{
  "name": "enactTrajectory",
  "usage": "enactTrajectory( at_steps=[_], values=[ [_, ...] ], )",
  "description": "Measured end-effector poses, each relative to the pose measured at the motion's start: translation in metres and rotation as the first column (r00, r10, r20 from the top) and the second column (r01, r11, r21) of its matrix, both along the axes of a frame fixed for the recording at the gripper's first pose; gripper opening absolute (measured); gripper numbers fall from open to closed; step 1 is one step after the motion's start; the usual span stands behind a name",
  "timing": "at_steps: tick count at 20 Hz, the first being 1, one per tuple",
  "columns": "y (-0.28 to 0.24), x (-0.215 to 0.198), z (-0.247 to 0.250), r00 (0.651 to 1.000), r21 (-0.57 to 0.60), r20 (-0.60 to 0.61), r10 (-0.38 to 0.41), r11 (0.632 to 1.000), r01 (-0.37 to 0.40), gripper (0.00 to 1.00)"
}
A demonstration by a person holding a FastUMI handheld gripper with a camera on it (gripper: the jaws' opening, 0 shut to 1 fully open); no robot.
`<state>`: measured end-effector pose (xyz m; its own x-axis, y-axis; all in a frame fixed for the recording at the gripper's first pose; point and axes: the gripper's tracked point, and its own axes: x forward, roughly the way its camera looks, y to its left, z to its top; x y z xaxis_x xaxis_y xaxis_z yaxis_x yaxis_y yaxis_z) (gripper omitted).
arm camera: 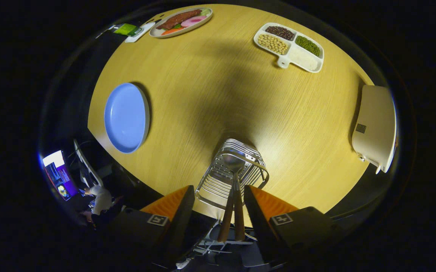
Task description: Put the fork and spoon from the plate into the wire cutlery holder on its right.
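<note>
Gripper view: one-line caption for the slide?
Open tool above the wire holder, fork and spoon handles standing in it between the fingers, blue plate bare on the wooden table.

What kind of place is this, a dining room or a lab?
Probably a staged dining setup in a recording booth: a wooden table holds a blue plate, a divided tray of beans and a wire cutlery holder, seen past the open gripper.

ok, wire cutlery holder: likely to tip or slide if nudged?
The silver wire cutlery holder looks light, so probably slides on the smooth wooden table. Two wooden-handled utensils lean out between the open tool's fingers, so it might tip that way.
</note>
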<state>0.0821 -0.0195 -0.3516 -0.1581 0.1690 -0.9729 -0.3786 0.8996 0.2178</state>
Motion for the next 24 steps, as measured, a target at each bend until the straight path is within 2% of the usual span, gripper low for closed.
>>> enactTrajectory(
  at_steps=[2, 4, 7, 12, 17, 21, 24],
  values=[
    [-0.001, 0.004, 0.007, 0.996, 0.037, 0.074, -0.048, 0.998, 0.045, 1.00],
    [-0.003, 0.007, 0.019, 0.985, 0.067, 0.144, -0.100, 0.994, 0.091, 0.98],
    [-0.012, 0.008, 0.036, 0.948, 0.109, 0.251, -0.195, 0.979, 0.173, 1.00],
    [-0.024, 0.006, 0.075, 0.838, 0.178, 0.451, -0.307, 0.951, 0.252, 1.00],
    [-0.022, -0.007, 0.121, 0.740, 0.257, 0.575, -0.349, 0.936, 0.241, 1.00],
    [-0.030, -0.010, 0.160, 0.668, 0.295, 0.662, -0.339, 0.938, 0.184, 1.00],
    [-0.031, -0.008, 0.196, 0.591, 0.332, 0.731, -0.340, 0.935, 0.128, 1.00]
  ],
)
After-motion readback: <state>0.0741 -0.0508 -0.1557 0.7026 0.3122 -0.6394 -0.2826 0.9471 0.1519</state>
